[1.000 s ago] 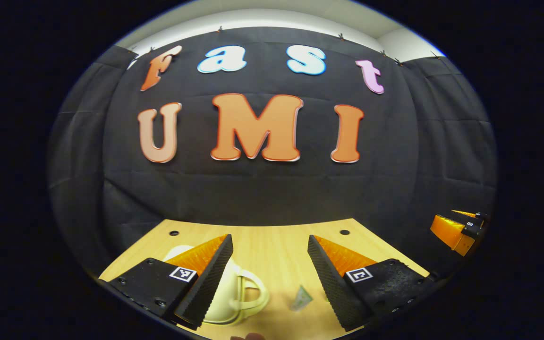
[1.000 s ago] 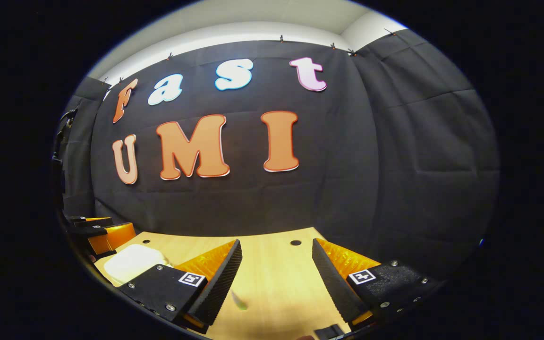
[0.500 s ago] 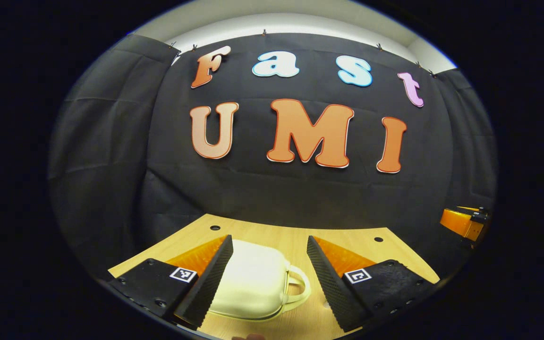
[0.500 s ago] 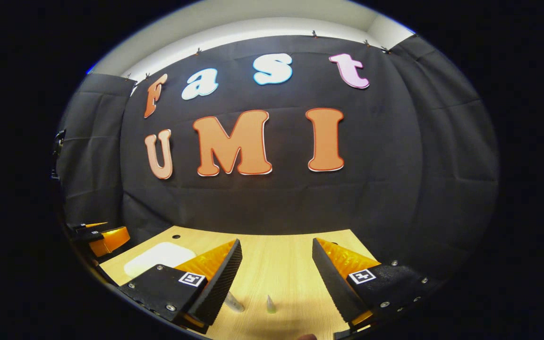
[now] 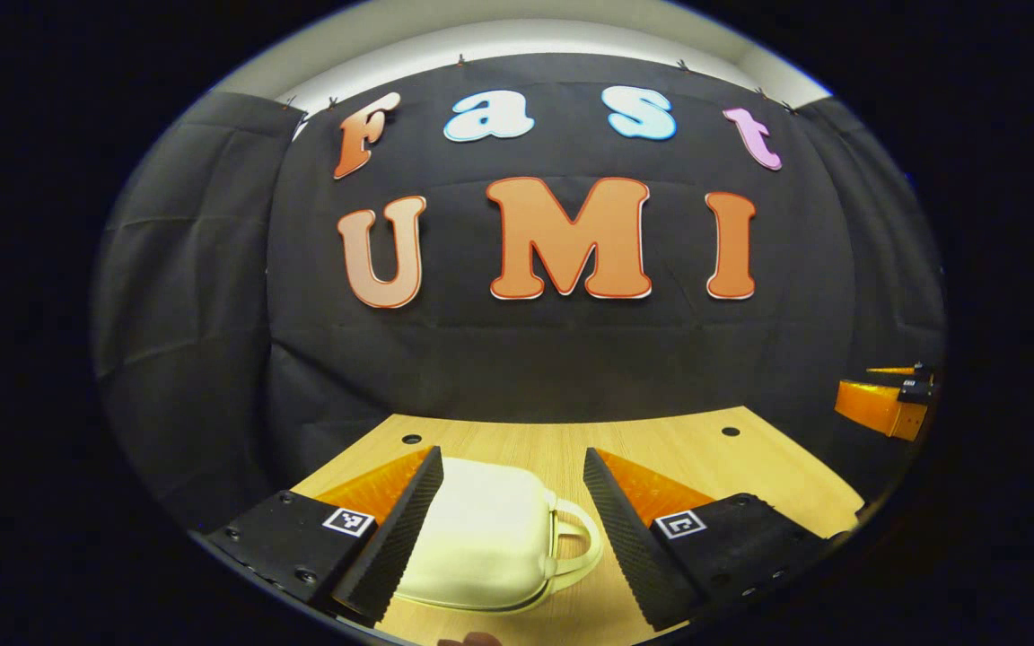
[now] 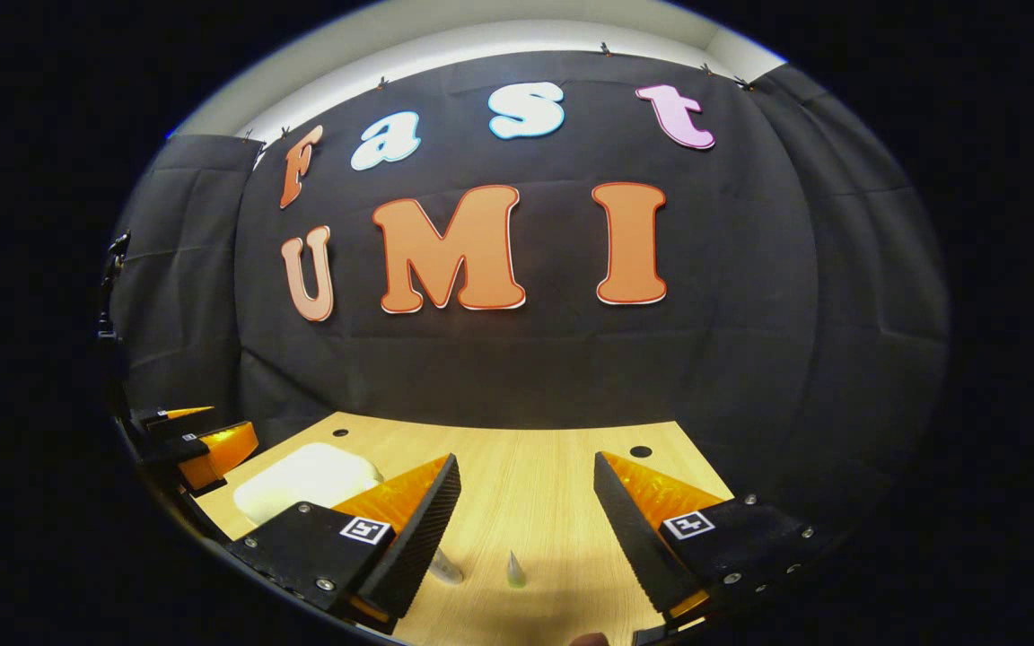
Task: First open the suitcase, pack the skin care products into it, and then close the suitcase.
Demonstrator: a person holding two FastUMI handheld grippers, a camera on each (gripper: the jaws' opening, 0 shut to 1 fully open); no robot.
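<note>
A small cream suitcase (image 5: 481,538) with a loop handle (image 5: 575,538) on its right side lies shut on the wooden table (image 5: 661,449). My left gripper (image 5: 510,525) stands open above it, the case showing between the fingers with a gap on each side. In the right gripper view the same suitcase (image 6: 306,475) lies at the left. My right gripper (image 6: 526,529) is open over the table; two small skin care items, a clear tube (image 6: 447,567) and a pointed tube tip (image 6: 514,570), lie below it. The left gripper (image 6: 203,444) shows at far left, the right gripper (image 5: 885,408) at far right.
The table's far edge meets the black cloth wall (image 5: 517,359). Small round holes (image 5: 411,439) (image 5: 731,432) sit near the table's back corners. Bare wood lies to the right of the suitcase (image 6: 526,484).
My left gripper swung left until the suitcase came between its fingers, then tipped slightly down. My right gripper turned left and tilted down a little; the two small tubes came into sight beneath it.
</note>
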